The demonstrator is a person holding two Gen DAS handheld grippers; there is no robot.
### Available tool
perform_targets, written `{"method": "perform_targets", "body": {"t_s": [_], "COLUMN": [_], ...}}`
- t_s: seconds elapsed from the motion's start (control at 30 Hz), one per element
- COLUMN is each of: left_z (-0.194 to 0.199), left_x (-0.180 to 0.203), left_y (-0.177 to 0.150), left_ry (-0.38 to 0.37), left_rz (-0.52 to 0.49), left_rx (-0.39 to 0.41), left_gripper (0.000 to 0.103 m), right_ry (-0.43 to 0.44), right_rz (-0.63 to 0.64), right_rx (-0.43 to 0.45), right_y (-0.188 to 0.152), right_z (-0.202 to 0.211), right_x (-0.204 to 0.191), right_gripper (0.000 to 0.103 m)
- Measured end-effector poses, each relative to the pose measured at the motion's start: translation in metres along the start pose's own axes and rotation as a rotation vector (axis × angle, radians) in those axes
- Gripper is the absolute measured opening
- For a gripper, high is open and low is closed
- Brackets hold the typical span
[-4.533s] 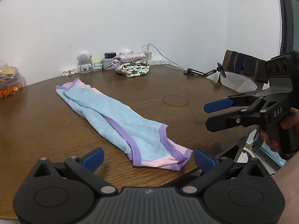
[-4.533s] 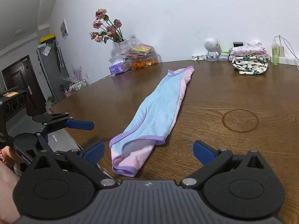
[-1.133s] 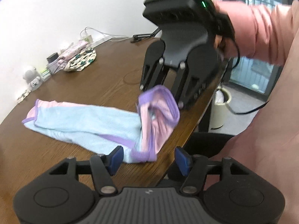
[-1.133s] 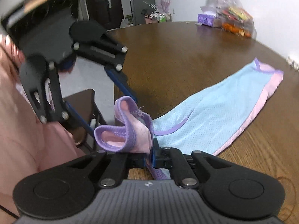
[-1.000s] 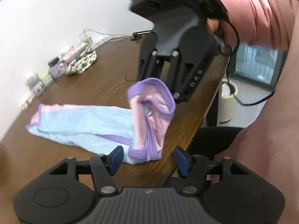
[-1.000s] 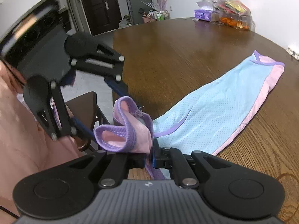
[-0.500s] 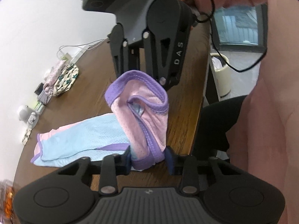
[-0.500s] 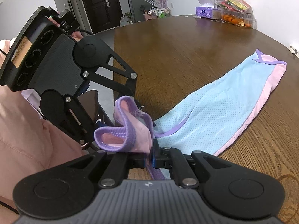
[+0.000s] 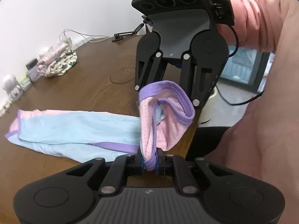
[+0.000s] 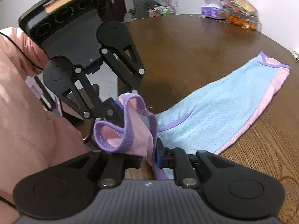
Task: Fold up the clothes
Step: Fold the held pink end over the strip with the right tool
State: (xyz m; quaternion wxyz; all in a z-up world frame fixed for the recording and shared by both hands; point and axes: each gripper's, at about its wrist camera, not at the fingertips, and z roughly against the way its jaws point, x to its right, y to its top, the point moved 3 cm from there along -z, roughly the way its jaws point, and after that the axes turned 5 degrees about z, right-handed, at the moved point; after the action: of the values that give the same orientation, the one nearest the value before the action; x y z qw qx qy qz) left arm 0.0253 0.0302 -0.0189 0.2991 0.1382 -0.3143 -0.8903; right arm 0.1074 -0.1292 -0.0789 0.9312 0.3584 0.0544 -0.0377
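Your fingers (image 9: 141,161) of the left gripper (image 9: 150,163) have just been closing and now pinch the purple hem of the garment (image 9: 74,128). The right gripper (image 10: 148,156) clamps the same end. Both stand at the counter (image 10: 186,56) edge, facing each other closely. Its other end lies flat. Folded clothes (image 9: 58,61) and a snack bag (image 10: 239,13) are well apart. The right fingertips are hidden in the left view.
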Motion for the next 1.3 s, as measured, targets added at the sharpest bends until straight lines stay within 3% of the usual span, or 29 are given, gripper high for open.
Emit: {"method": "perform_targets", "body": {"t_s": [0.13,0.3,0.4,0.5,0.67,0.73,0.8,0.97,1.17,1.23,1.27,1.3], "left_z": [0.010,-0.007,-0.021,-0.028,-0.027,-0.025,-0.025,-0.017,-0.016,-0.013,-0.011,-0.008], "left_x": [-0.043,-0.122,-0.150,-0.163,-0.165,-0.158,-0.149,-0.137,-0.146,-0.146,-0.144,-0.141], "left_y": [0.008,-0.006,-0.023,-0.034,-0.043,-0.043,-0.044,-0.047,-0.056,-0.053,-0.053,-0.051], "left_ry": [-0.127,-0.263,-0.292,-0.322,-0.356,-0.334,-0.288,-0.227,-0.194,-0.184,-0.176,-0.164], "left_rz": [0.210,0.626,0.770,0.848,0.880,0.867,0.844,0.812,0.884,0.884,0.880,0.869], "left_rx": [0.047,0.114,0.151,0.191,0.236,0.257,0.283,0.326,0.324,0.330,0.331,0.331], "left_gripper": [0.010,0.012,0.014,0.016,0.032,0.030,0.005,0.008,0.008,0.012,0.026,0.045], "right_ry": [0.128,0.241,0.248,0.275,0.315,0.307,0.289,0.304,0.264,0.256,0.254,0.251], "right_rz": [-0.101,-0.282,-0.362,-0.417,-0.456,-0.458,-0.452,-0.429,-0.445,-0.471,-0.482,-0.489], "right_rx": [-0.020,-0.064,-0.069,-0.035,0.067,0.090,0.104,0.144,0.138,0.151,0.162,0.179], "right_y": [0.017,0.029,0.023,0.013,0.007,0.011,0.013,0.019,0.025,0.022,0.022,0.022], "right_z": [0.006,-0.011,-0.025,-0.029,-0.019,-0.018,-0.018,-0.020,-0.034,-0.035,-0.034,-0.030], "right_x": [0.035,0.106,0.135,0.147,0.152,0.162,0.168,0.166,0.171,0.175,0.176,0.176], "right_gripper": [0.008,0.013,0.013,0.017,0.028,0.026,0.013,0.012,0.013,0.025,0.031,0.047]}}
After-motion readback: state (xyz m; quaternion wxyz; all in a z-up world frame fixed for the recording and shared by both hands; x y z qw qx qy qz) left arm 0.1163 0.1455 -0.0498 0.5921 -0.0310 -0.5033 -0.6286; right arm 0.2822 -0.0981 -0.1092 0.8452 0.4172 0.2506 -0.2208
